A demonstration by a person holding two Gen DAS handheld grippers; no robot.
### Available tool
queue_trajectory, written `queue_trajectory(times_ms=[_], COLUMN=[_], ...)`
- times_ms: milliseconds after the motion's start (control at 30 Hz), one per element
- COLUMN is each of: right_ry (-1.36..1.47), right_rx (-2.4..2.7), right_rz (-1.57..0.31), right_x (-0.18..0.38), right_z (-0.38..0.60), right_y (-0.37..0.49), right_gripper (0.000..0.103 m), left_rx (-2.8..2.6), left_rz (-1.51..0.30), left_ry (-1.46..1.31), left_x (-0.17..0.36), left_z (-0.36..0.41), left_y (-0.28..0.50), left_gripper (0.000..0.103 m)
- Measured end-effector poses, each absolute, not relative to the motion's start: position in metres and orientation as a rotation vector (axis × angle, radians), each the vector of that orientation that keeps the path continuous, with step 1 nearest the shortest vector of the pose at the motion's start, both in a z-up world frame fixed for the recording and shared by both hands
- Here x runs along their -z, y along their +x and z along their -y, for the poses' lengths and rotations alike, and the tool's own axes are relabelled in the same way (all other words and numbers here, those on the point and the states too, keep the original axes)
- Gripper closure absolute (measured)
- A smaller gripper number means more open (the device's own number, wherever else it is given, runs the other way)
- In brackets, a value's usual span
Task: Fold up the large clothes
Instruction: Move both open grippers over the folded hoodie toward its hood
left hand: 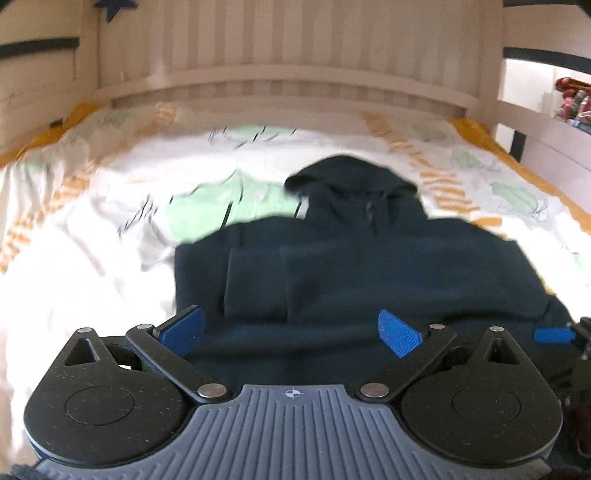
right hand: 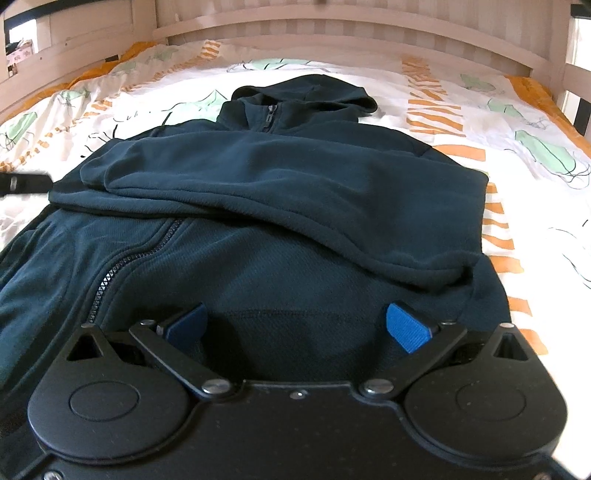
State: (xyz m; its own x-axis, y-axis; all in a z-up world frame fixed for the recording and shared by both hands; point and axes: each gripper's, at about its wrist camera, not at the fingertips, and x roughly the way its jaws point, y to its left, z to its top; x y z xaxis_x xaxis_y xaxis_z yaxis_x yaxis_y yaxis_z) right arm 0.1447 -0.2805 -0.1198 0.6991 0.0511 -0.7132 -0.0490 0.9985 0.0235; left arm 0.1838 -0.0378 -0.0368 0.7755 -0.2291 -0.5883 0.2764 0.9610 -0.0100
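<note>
A dark navy zip hoodie (right hand: 266,206) lies flat on the bed, hood (right hand: 306,92) toward the headboard, one sleeve (right hand: 258,184) folded across the chest. It also shows in the left wrist view (left hand: 369,266), blurred. My left gripper (left hand: 293,332) is open and empty over the hoodie's near left hem. My right gripper (right hand: 295,325) is open and empty over the near right hem, beside the zipper (right hand: 122,262). The right gripper's blue fingertip (left hand: 554,335) shows at the left view's right edge.
The bed has a white duvet (right hand: 498,122) with green and orange prints. A pale wooden headboard (right hand: 332,33) runs along the far side, with wooden side rails (left hand: 535,125) at both sides. A shelf with small items (left hand: 572,99) is behind the right rail.
</note>
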Motion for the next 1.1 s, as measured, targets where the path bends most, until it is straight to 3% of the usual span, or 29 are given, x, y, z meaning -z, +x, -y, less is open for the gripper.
queue_trajectory(times_ms=[467, 1100], right_ry=[0.174, 0.238], right_rx=[0.003, 0.081], right_rz=[-0.647, -0.672], right_x=[0.075, 0.075], right_z=[0.305, 0.342], right_y=[0.148, 0.240], right_gripper=[0.002, 0.010], left_rx=[0.269, 0.216], left_rz=[-0.566, -0.654], left_ry=[0.050, 0.061], left_x=[0.023, 0.061], left_z=[0.068, 0.101], left_y=[0.249, 0.335], left_gripper=[0.002, 0.002])
